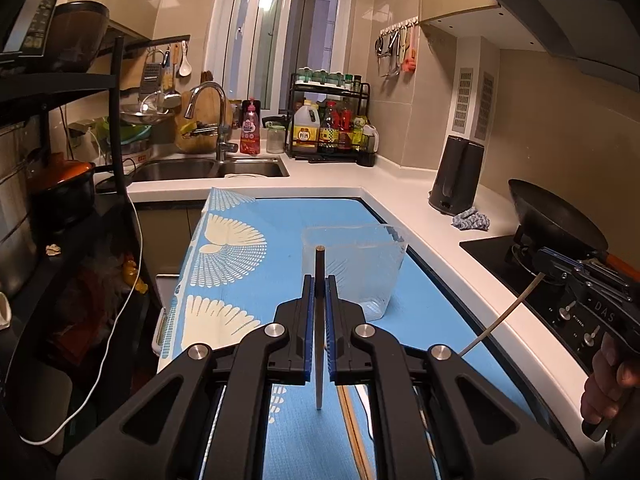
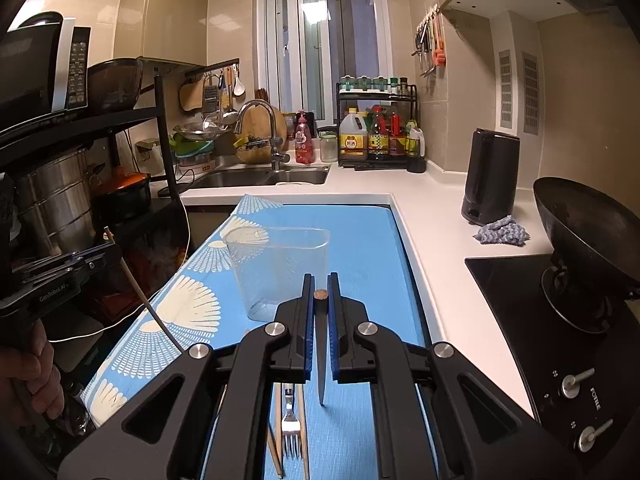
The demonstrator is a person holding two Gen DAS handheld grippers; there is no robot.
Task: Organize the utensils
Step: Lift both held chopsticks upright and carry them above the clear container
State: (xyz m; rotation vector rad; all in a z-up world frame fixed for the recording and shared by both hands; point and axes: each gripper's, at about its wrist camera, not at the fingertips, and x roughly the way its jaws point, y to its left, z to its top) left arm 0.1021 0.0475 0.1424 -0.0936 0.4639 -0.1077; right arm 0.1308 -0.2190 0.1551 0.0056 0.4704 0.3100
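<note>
**Two chopsticks up, one tub to hit**

The blue mat [image 1: 248, 248] covers the worktop [image 1: 432, 224], and the clear plastic tub [image 1: 356, 268] stands on it just ahead of me, empty as far as I can tell. To do this well I should carry each stick over the rim, tip it down, and let go only once it is inside — one at a time.

My left gripper [image 1: 319, 300] has its jaws clamped on a chopstick [image 1: 319, 360] with a dark top and pale lower end. My right gripper [image 2: 320, 300] is closed likewise on a dark chopstick [image 2: 321, 360]. A fork [image 2: 289, 424] and more chopsticks [image 2: 276, 440] lie on the mat below.
</note>
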